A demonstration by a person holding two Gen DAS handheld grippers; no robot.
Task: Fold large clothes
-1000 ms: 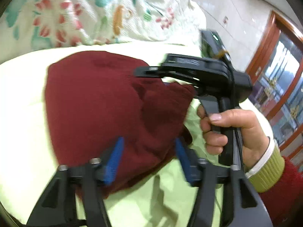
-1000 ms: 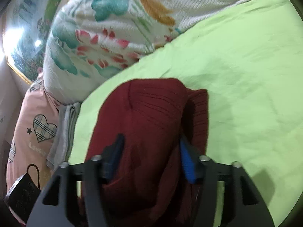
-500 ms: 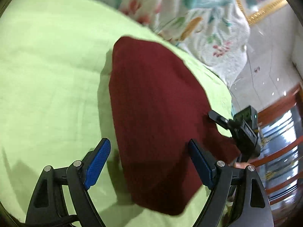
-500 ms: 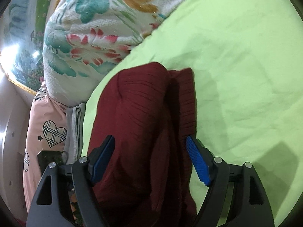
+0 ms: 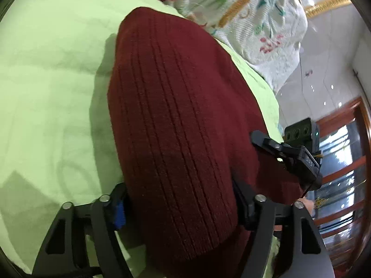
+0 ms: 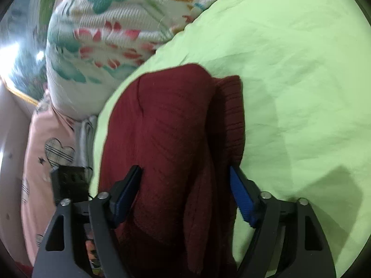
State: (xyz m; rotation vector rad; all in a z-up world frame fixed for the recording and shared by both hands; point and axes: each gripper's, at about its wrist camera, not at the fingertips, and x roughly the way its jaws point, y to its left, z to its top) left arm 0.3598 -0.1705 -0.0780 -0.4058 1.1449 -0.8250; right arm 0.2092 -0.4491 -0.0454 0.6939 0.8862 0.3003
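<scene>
A folded dark red ribbed sweater [image 5: 176, 115] lies on the light green bedsheet [image 5: 51, 74]; it also shows in the right wrist view [image 6: 167, 139]. My left gripper [image 5: 180, 206] is open, its fingers straddling the near end of the folded bundle, which bulges up between them. My right gripper [image 6: 185, 190] is open too, its blue-padded fingers [image 6: 241, 194] on either side of the bundle's other end. The right gripper's body [image 5: 292, 153] shows at the sweater's right edge in the left wrist view.
A floral quilt [image 6: 111, 30] is piled beyond the sweater, also in the left wrist view [image 5: 250, 16]. A pink heart-print pillow [image 6: 46, 153] lies at the left. A wooden glass door [image 5: 343, 162] and tiled floor lie past the bed's edge.
Both grippers have opened and moved in over the sweater, so the bundle now fills the space between each pair of fingers. The left view has swung from facing the right gripper to along the sweater.
</scene>
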